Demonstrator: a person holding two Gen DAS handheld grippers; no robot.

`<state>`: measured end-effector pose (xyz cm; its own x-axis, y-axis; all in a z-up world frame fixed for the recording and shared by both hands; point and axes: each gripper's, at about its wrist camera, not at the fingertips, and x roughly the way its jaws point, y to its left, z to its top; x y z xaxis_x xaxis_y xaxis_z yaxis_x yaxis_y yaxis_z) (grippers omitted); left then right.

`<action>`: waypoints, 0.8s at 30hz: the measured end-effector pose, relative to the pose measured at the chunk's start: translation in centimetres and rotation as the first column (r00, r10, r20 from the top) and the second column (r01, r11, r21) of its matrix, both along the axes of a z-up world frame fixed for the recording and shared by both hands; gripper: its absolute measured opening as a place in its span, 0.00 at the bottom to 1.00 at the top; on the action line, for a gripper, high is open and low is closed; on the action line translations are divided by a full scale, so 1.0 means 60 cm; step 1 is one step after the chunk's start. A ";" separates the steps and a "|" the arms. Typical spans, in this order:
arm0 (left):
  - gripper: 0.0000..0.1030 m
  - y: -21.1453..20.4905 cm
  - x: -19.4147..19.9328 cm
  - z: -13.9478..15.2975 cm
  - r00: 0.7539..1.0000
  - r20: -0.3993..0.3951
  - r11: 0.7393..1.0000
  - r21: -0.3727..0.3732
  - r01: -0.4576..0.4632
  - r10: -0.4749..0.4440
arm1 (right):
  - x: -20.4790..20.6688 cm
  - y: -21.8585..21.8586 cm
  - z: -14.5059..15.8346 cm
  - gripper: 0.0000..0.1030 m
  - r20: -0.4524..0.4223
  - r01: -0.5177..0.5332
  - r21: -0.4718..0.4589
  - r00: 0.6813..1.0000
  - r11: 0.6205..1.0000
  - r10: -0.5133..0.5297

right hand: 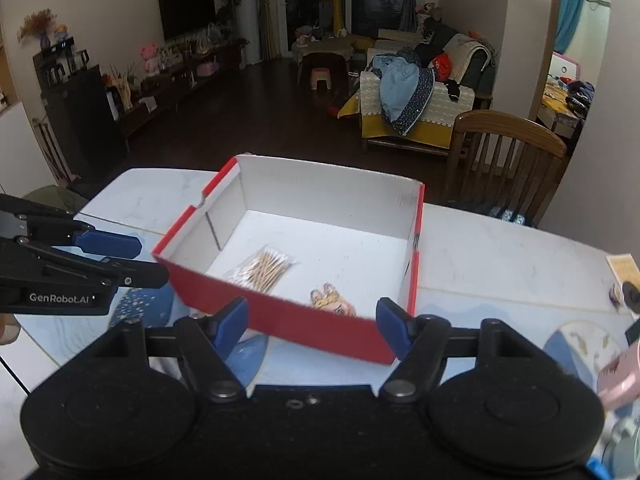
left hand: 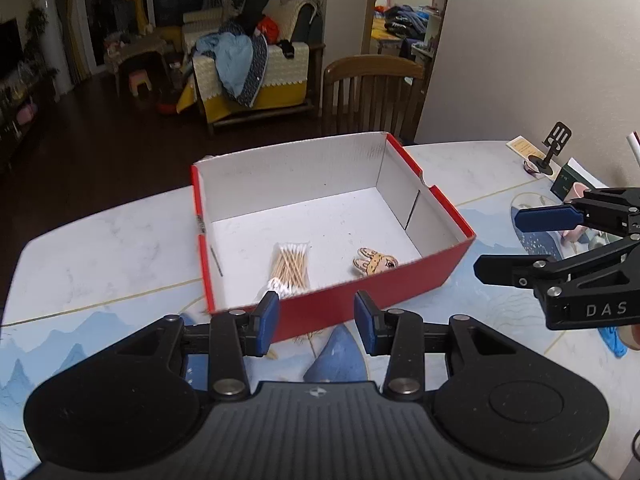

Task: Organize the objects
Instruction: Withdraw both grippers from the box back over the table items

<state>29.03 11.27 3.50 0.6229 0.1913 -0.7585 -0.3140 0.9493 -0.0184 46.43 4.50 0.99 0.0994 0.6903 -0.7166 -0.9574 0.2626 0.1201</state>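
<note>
A red box with a white inside (left hand: 416,276) (right hand: 280,316) stands on the table. In it lie a clear bag of cotton swabs (left hand: 290,266) (right hand: 266,266) and a small cartoon figure (left hand: 374,265) (right hand: 334,304). My left gripper (left hand: 316,322) is open and empty, just in front of the box's near wall; it also shows at the left of the right wrist view (right hand: 132,258). My right gripper (right hand: 312,326) is open and empty at the box's near wall; it shows at the right of the left wrist view (left hand: 504,244).
The table top (left hand: 100,248) has a blue mountain print. A black phone stand (left hand: 550,148), a yellow card (left hand: 522,146) and a pink cup (left hand: 578,196) stand at the right. A wooden chair (right hand: 504,160) stands behind the table. A pink object (right hand: 620,376) is near my right gripper.
</note>
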 end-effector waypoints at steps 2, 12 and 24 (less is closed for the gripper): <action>0.38 -0.012 -0.016 0.004 1.000 0.005 1.000 0.022 0.007 -0.007 | -0.010 -0.015 0.001 0.69 -0.006 0.007 0.010 1.000 1.000 -0.007; 0.55 -0.050 -0.100 0.019 0.998 0.062 0.999 0.051 0.015 -0.018 | -0.068 -0.091 0.010 0.78 -0.003 0.026 0.069 1.000 0.997 -0.025; 0.69 -0.076 -0.185 0.013 0.994 0.109 0.999 0.022 0.028 -0.030 | -0.119 -0.159 0.001 0.97 -0.005 0.090 0.122 0.996 0.988 -0.090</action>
<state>17.95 6.68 4.29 0.7071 0.1869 -0.6820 -0.2834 0.9585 -0.0312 39.27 -5.02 1.02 0.1658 0.7609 -0.6273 -0.9306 0.3312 0.1557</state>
